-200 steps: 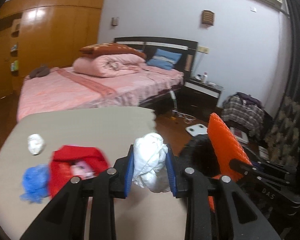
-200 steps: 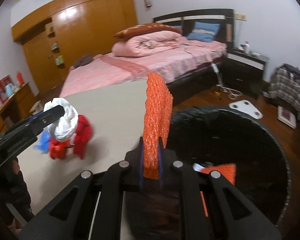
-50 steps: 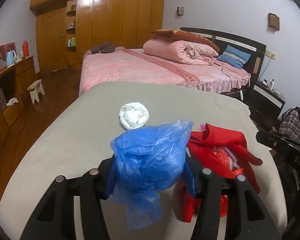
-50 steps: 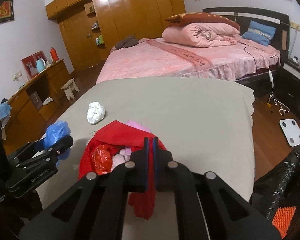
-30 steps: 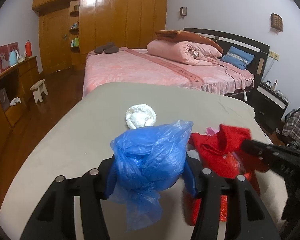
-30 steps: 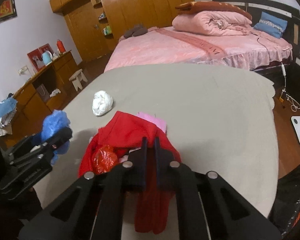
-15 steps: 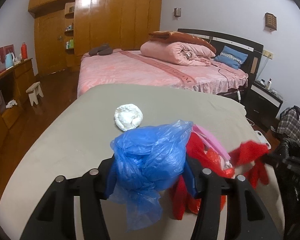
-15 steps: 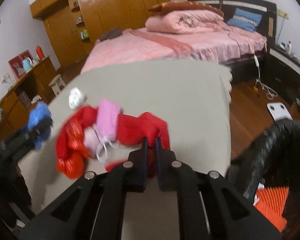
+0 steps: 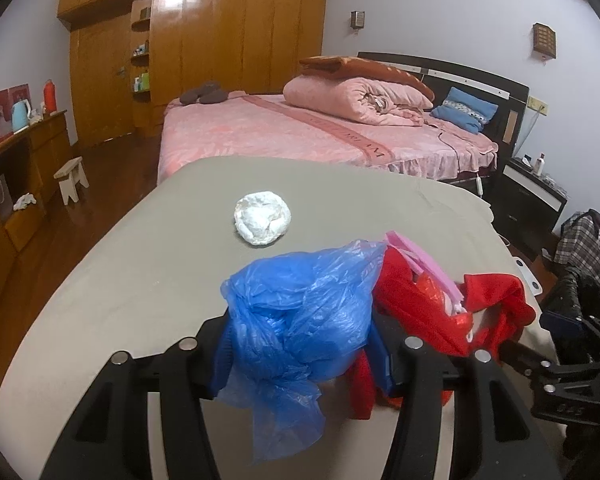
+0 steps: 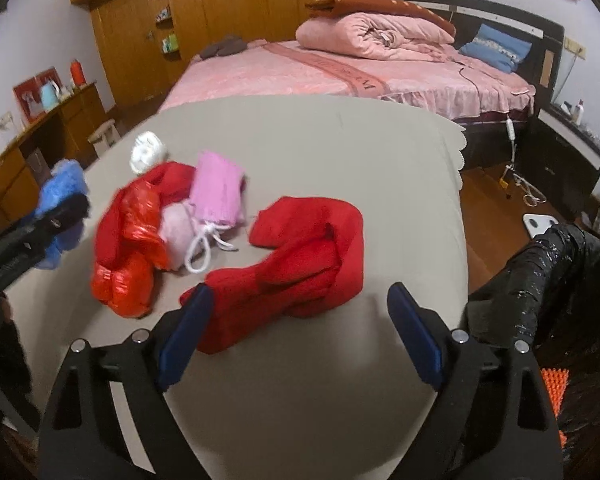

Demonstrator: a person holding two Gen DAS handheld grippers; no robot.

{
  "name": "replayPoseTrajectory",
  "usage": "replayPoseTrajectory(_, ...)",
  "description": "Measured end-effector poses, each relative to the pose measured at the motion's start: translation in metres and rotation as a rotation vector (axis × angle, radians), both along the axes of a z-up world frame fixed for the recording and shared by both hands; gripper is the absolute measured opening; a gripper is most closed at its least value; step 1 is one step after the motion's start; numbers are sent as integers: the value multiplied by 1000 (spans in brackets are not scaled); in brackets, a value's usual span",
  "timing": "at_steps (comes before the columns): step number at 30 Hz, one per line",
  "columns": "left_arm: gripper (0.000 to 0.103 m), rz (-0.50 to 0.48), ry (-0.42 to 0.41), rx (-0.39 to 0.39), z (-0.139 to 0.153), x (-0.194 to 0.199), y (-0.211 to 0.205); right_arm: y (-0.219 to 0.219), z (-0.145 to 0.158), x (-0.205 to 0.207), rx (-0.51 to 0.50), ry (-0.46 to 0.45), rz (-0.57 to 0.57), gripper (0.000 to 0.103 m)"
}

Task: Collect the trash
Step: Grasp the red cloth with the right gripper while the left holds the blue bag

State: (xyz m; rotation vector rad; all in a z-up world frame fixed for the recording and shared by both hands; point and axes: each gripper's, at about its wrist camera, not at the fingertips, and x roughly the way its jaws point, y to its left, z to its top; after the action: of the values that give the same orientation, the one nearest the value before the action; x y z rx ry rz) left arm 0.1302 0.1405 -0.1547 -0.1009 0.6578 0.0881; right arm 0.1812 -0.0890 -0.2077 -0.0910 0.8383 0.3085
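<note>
on the grey bench [image 10: 340, 152] i count one white paper ball [image 9: 263, 219], one red plastic bag [image 10: 130, 248], one pink drawstring pouch [image 10: 218, 192], one red cloth [image 10: 300, 256], and one blue plastic bag [image 9: 300, 316] which is in the air. there is one black trash bag [image 10: 540, 280] at the right edge of the bench, with one orange spiky piece [image 10: 554, 394] inside it.

the left tongs [image 9: 300, 356] are half closed and press the blue plastic bag on both sides; its loose tail hangs down below the pads. the right tongs [image 10: 300, 332] stand wide, their jaws have just been opening, and they grip nothing. the near end of the red cloth lies between the two blue pads, close to the left one; whether it touches that pad i cannot tell.

the red cloth lies flat and bent. its long axis goes from the near left to the far right, then it folds back toward the pouch. the pouch points with its white cord toward the camera.

the red plastic bag touches the pouch on the left. the white paper ball is just behind them, apart. behind the bench there is a pink bed [image 9: 300, 132] and a wooden wardrobe [image 9: 220, 40].
</note>
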Motion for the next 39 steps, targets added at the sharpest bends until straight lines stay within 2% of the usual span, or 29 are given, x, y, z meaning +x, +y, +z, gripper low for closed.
replayPoseTrajectory(4,55,5,4,-1,-2,1,1,-1,-4,12,-2,-2,-13,86)
replayPoseTrajectory(7,55,6,7,-3,-4,3,1,0,-4,23,4,-6,-7,82)
replayPoseTrajectory(11,55,3,7,0,-4,4,1,2,-12,39,23,34,22,60)
replayPoseTrajectory(12,55,2,7,1,-4,5,1,2,-13,39,25,37,24,58)
replayPoseTrajectory(16,55,-1,9,6,-5,5,2,-3,-9,35,71,42,40,60)
replayPoseTrajectory(18,55,0,12,4,-6,6,2,-5,-4,30,73,34,30,76)
replayPoseTrajectory(25,55,-6,12,3,-7,4,-2,-4,-2,8,46,34,65,87)
replayPoseTrajectory(28,55,-8,15,2,-7,5,-2,2,-11,8,-33,41,68,87)
replayPoseTrajectory(35,55,-2,23,1,-9,5,0,3,-15,26,-36,24,47,86)
replayPoseTrajectory(38,55,2,25,1,-10,5,0,4,-14,36,-14,19,61,75)
replayPoseTrajectory(39,55,3,25,1,-10,6,0,6,-14,39,-10,21,68,67)
